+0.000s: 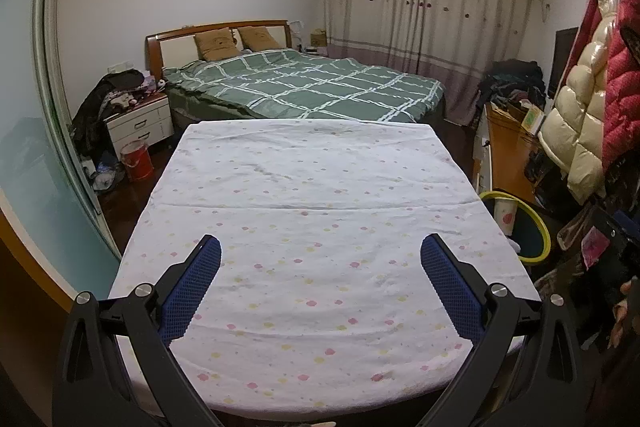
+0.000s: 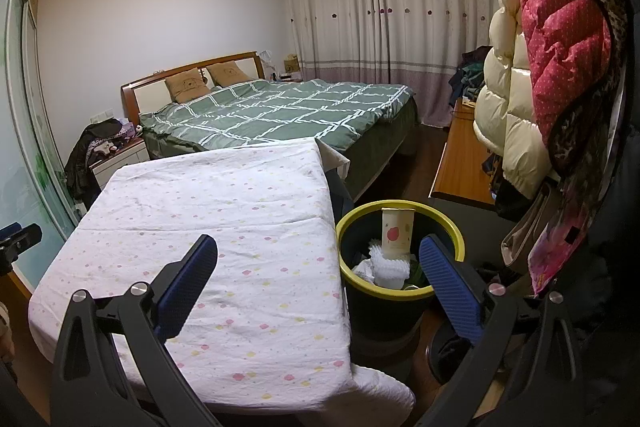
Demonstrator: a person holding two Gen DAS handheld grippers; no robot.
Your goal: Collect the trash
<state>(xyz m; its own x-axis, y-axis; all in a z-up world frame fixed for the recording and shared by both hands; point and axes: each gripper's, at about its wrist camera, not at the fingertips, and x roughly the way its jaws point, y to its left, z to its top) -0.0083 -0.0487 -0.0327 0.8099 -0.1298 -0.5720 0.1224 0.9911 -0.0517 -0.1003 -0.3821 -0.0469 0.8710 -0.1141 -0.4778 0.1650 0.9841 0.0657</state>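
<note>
Both tools hang empty over a table (image 1: 320, 187) draped in a dotted white cloth, in a cluttered bedroom. The left tool (image 1: 320, 259) has its blue fingers spread wide over bare cloth; the right tool (image 2: 318, 259) is equally wide, straddling the table's right edge. The trash lies to the right: a paper cup (image 2: 397, 229) stands upright atop crumpled white tissue (image 2: 386, 265) inside the yellow-rimmed bin (image 2: 404, 295) on the floor beside the table. The right tool is plainly the nearer; no trash shows on the table.
</note>
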